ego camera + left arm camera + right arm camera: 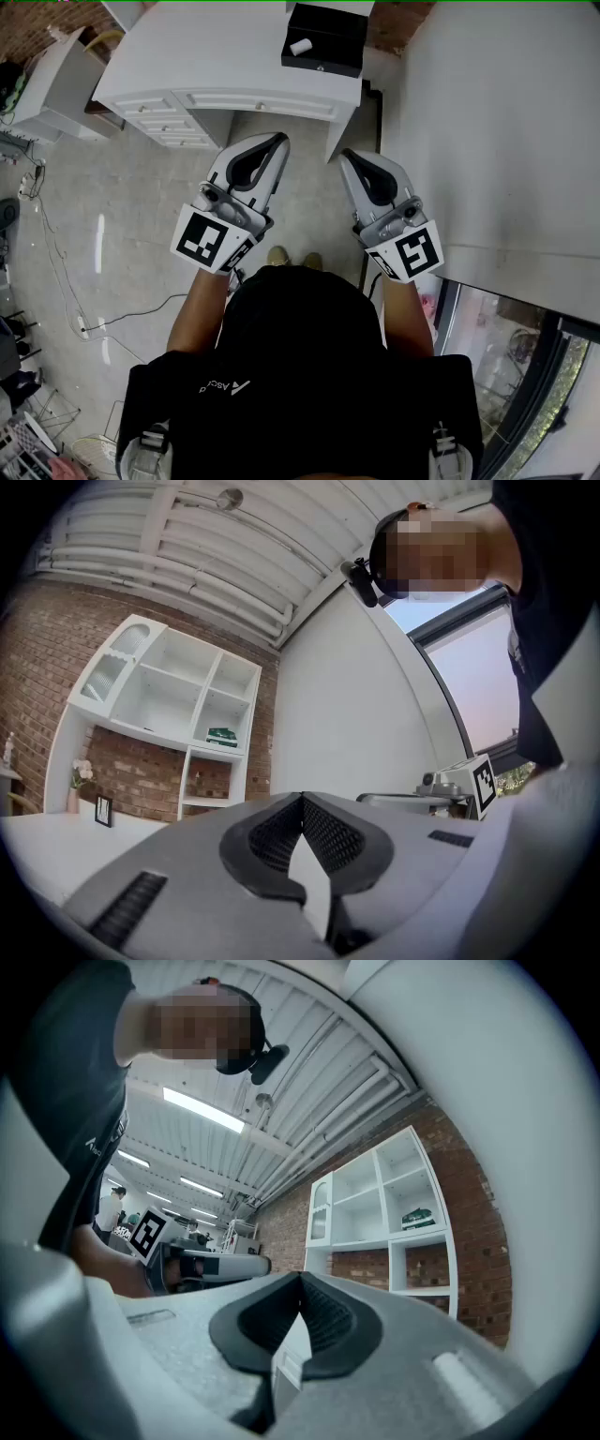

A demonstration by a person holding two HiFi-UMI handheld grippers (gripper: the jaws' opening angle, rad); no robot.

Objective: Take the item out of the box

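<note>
On the desk point(216, 66), a black box point(345, 26) holds a white cylinder point(300, 45); left gripper point(279, 141) and right gripper point(349, 155) are closed, empty.

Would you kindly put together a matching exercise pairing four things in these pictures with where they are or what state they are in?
Things:
1. white item
2. black box
3. left hand-held gripper
4. green object

Places or states:
A. shut, nothing between its jaws
B. lies inside the box
C. in a compartment of the white shelf unit
D. stands on the white desk

Pairs: 1-B, 2-D, 3-A, 4-C
</note>
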